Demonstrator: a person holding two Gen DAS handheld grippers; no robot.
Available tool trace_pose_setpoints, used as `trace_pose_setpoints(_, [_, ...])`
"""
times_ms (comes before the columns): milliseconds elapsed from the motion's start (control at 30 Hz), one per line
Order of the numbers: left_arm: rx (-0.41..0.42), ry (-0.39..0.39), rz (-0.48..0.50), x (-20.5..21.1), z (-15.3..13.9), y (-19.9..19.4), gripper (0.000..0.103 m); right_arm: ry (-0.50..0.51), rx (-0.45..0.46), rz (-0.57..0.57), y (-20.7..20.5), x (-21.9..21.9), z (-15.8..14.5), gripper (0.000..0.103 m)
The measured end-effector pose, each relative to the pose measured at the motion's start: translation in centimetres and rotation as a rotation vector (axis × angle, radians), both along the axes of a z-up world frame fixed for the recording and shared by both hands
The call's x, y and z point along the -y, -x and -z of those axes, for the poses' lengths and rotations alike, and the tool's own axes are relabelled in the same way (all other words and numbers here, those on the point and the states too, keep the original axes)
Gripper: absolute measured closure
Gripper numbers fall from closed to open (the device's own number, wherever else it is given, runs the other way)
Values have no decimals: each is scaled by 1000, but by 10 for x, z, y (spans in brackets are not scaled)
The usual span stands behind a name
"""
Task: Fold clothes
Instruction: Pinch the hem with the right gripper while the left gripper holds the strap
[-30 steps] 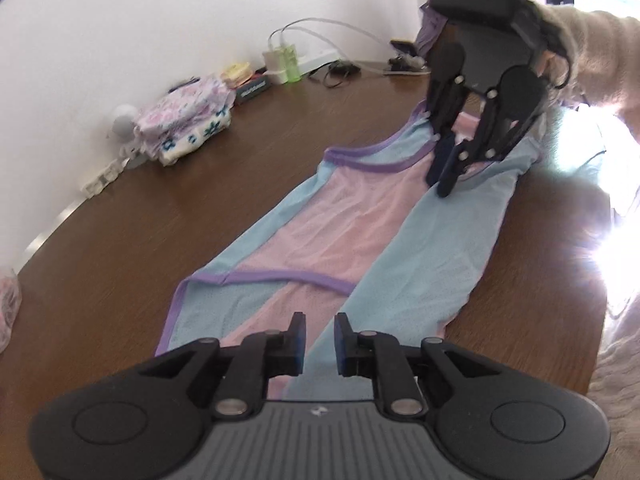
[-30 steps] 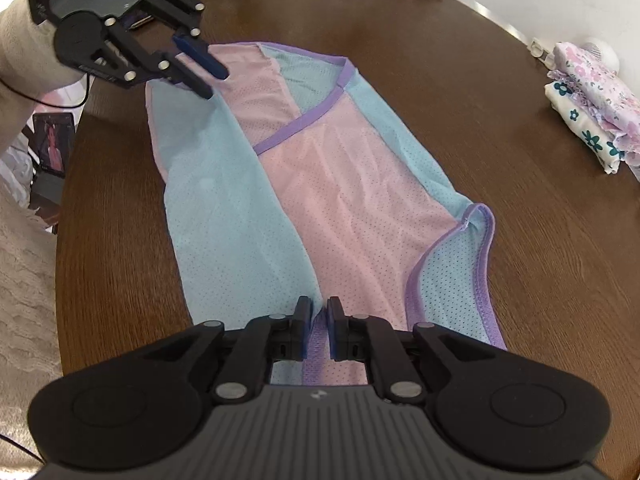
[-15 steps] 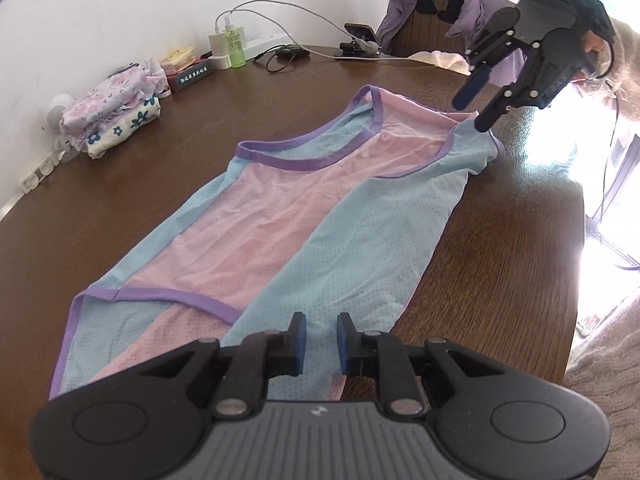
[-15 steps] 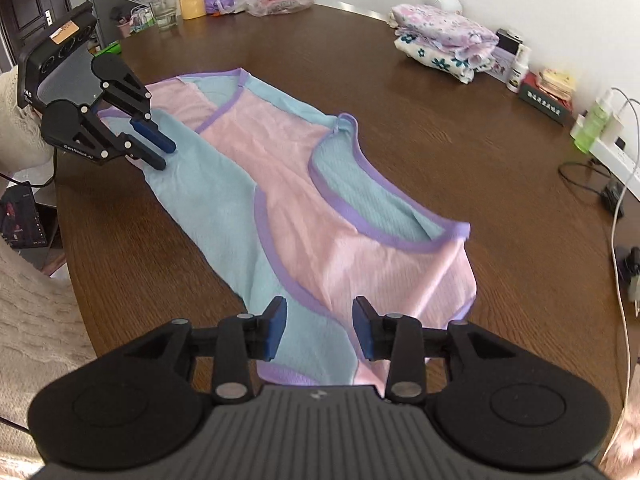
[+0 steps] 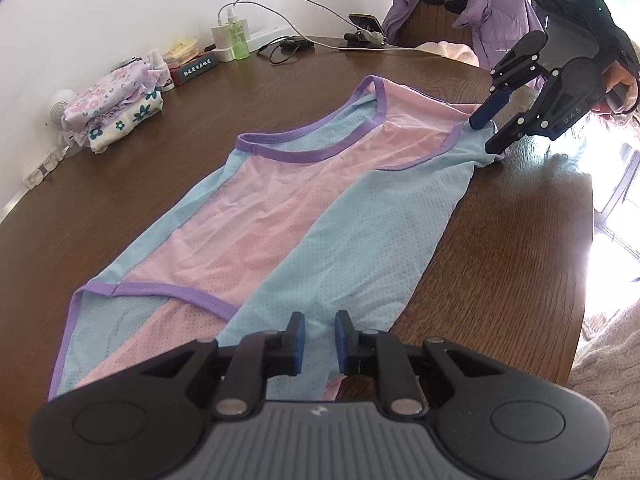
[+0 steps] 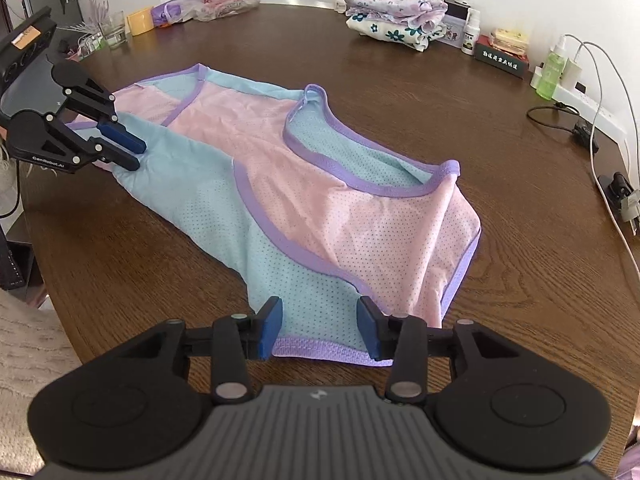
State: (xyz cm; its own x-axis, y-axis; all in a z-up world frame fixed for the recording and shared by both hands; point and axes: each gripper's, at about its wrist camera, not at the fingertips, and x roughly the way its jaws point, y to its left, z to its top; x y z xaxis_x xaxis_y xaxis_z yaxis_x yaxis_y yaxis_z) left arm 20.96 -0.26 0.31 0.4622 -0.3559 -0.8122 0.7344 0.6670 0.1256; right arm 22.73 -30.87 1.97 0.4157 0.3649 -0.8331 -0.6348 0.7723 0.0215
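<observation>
Pink-and-blue mesh top lies spread lengthwise on the round wooden surface, one long blue side already lapped over the pink middle. Left tongs sit at one short end, a narrow gap between the tips, nothing pinched. Right tongs at the opposite end, spread wide over the purple-trimmed edge, gripping nothing. One at each end, likely to take both ends together. Folded floral clothes stacked at the wall side, well apart.

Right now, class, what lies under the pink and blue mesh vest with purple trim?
The pink and blue mesh vest lies flat on the brown wooden table. Anything else beneath it is covered and cannot be seen.
</observation>
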Motion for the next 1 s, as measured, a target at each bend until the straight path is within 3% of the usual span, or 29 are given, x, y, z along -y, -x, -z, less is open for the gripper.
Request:
trace_pose_setpoints(67, [0,5,-3,0,0,0,88,7,-1,-2,-1,-1,0,67])
trace_pose_setpoints(100, [-1,8,-5,0,0,0,88,8,6,-5,-1,-1,-3,80])
trace_pose_setpoints(133, [-1,10,-7,-1,0,0,89,8,13,-9,-1,-1,-7,100])
trace_pose_setpoints(300, [-2,18,-11,-2,1,1,89,10,49,-24,-2,1,-24,103])
trace_pose_setpoints(533, [2,21,-10,-2,1,2,88,19,101,-39,-8,4,-47,103])
trace_pose_setpoints(767, [5,26,-22,-2,1,4,88,88,102,-54,-40,-14,-26,102])
trace_pose_setpoints(867, [2,31,-21,-4,1,6,87,35,69,-32,-36,-5,-23,87])
trace_pose_setpoints(933, [3,34,-19,-4,1,5,87,-7,45,-14,-30,4,-24,66])
trace_pose_setpoints(1000, [5,34,-14,-4,1,5,86,-29,16,-7,-23,11,-23,65])
